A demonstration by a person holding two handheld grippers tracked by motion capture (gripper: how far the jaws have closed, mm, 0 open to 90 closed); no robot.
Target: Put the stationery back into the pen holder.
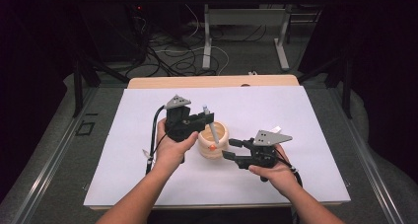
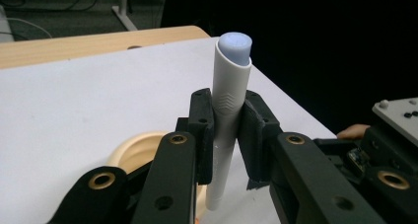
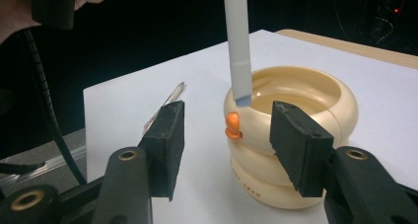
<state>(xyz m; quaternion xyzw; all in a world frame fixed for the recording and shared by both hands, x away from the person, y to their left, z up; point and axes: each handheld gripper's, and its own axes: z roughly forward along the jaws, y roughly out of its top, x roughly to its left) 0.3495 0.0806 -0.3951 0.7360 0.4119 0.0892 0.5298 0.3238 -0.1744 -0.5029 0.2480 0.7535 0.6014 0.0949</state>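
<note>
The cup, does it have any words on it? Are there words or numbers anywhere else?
Cup: small print low on its bottom ring, too blurred to read.
Pen: a raised zigzag pattern, no letters.
Left gripper and right gripper: no labels to read.
White table sheet: no writing that I can see.

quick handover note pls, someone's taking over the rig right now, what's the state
Left gripper: shut on the white plastic pen with a pale blue end cap, held upright with its lower end just above the rim of the cream ring-stacked pen holder.
Right gripper: open, jaws either side of the holder's near wall, not touching it.
Done: pen picked up and brought over.
Left: probably lower the pen into the holder and release.
</note>
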